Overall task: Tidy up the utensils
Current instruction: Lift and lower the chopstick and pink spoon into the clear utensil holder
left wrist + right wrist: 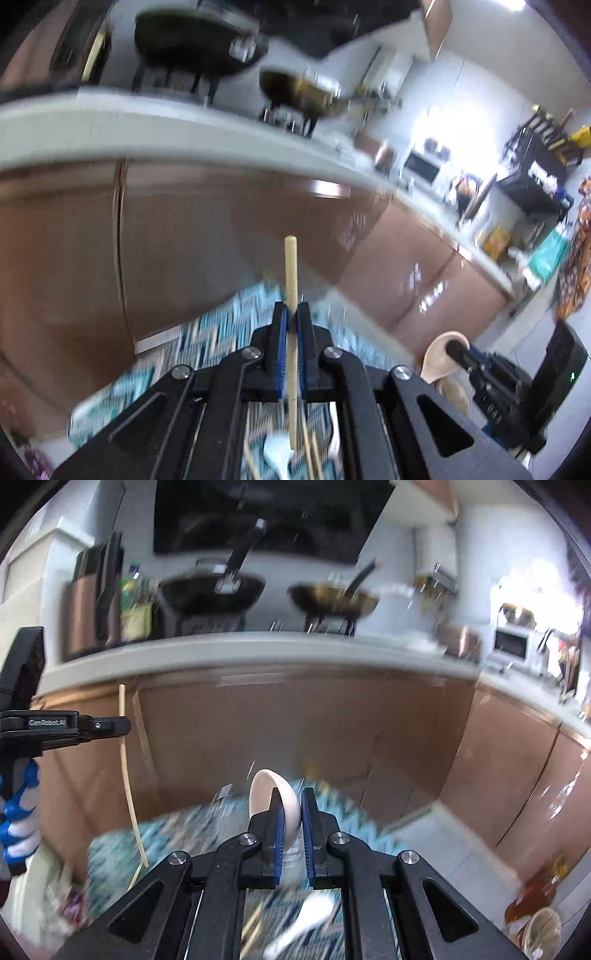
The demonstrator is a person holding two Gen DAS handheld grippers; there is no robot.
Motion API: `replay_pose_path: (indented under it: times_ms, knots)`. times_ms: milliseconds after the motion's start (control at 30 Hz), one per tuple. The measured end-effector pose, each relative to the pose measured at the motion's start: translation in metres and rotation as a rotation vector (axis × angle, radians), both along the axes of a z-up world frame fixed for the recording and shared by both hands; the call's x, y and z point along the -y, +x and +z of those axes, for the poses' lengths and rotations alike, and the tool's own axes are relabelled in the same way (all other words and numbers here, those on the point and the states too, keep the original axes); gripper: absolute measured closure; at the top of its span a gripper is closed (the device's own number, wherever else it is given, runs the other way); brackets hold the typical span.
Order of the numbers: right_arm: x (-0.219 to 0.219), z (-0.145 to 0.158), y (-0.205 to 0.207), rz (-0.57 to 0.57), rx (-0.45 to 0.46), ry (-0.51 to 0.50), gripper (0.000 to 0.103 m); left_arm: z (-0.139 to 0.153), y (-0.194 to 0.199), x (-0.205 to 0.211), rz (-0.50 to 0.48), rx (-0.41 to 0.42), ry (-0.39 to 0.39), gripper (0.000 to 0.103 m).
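My left gripper is shut on a pale wooden chopstick, held upright in the air above a blue zigzag cloth. It shows in the right wrist view at the left, with the chopstick hanging below it. My right gripper is shut on a cream ceramic spoon, bowl end up; it also shows in the left wrist view. Below on the cloth lie a white spoon and several chopsticks.
A grey countertop over brown cabinet doors stands ahead. Two dark pans sit on a stove on it. A small oven stands at the right. A bottle and a bowl sit at the lower right.
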State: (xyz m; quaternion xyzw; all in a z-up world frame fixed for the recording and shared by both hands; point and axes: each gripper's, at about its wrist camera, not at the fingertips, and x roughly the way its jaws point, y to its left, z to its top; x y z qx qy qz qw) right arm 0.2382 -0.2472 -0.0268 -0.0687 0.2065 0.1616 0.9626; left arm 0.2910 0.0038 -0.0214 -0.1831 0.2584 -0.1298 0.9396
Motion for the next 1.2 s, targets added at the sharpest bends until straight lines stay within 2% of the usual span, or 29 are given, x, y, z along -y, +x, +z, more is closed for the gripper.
replay_pose_path:
  times_ms: [100, 200, 300, 567, 800, 1067, 1167, 1200]
  knots:
    - [-0.009, 0.007, 0.019, -0.061, 0.090, -0.004, 0.094, 0.010, 0.023, 0.007, 0.020, 0.065, -0.038, 0.099]
    - [-0.018, 0.001, 0.042, -0.134, 0.160, -0.035, 0.094, 0.008, 0.043, 0.019, 0.072, 0.123, -0.012, 0.099]
    - [-0.028, -0.021, 0.064, -0.200, 0.198, -0.078, 0.094, -0.009, 0.064, 0.035, 0.114, 0.144, 0.019, 0.099]
    - [-0.041, -0.085, 0.095, -0.257, 0.188, -0.090, 0.094, -0.080, 0.100, 0.071, 0.128, 0.136, 0.168, 0.099]
    - [-0.038, -0.109, 0.097, -0.245, 0.187, -0.045, 0.094, -0.105, 0.104, 0.080, 0.110, 0.143, 0.193, 0.098]
    - [-0.037, -0.118, 0.091, -0.227, 0.185, -0.045, 0.093, -0.120, 0.107, 0.087, 0.096, 0.136, 0.212, 0.098]
    - [-0.037, -0.120, 0.088, -0.226, 0.176, -0.041, 0.085, -0.124, 0.102, 0.086, 0.101, 0.148, 0.210, 0.097]
    - [-0.037, -0.120, 0.087, -0.226, 0.172, -0.042, 0.078, -0.124, 0.100, 0.087, 0.100, 0.151, 0.216, 0.096]
